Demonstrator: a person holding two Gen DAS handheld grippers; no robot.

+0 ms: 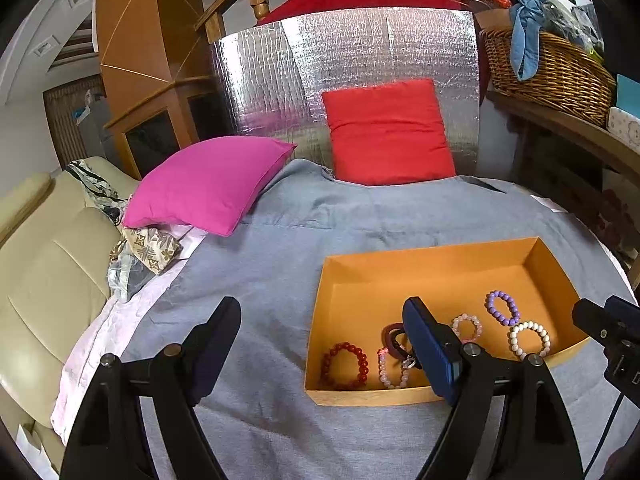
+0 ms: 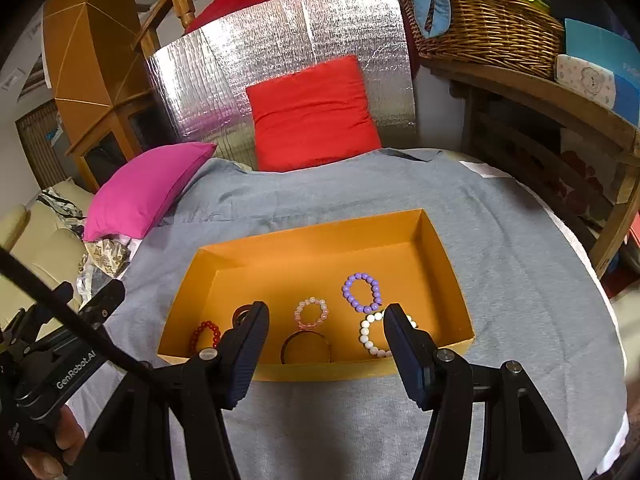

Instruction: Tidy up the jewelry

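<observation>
An orange box (image 1: 420, 258) (image 2: 320, 230) rests on the grey blanket and holds several bracelets. Among them are a red bead bracelet (image 1: 345, 365) (image 2: 205, 334), a purple bead bracelet (image 1: 503, 307) (image 2: 362, 292), a white bead bracelet (image 1: 529, 339) (image 2: 370, 338), a small pink one (image 1: 467, 327) (image 2: 311, 312) and a bronze bangle (image 2: 306, 346). My left gripper (image 1: 322, 320) stands open over the box's left wall, nothing between its fingers. Just above the box's near wall my right gripper (image 2: 326, 326) is open and empty, the bangle showing between the fingers.
A magenta pillow (image 1: 208, 186) and a red pillow (image 1: 388, 132) lie beyond the box against a silver foil panel (image 1: 344, 68). A wicker basket (image 1: 552, 68) sits on a wooden shelf at right. A beige sofa (image 1: 44, 264) lies at left. The blanket (image 1: 256, 280) spreads around the box.
</observation>
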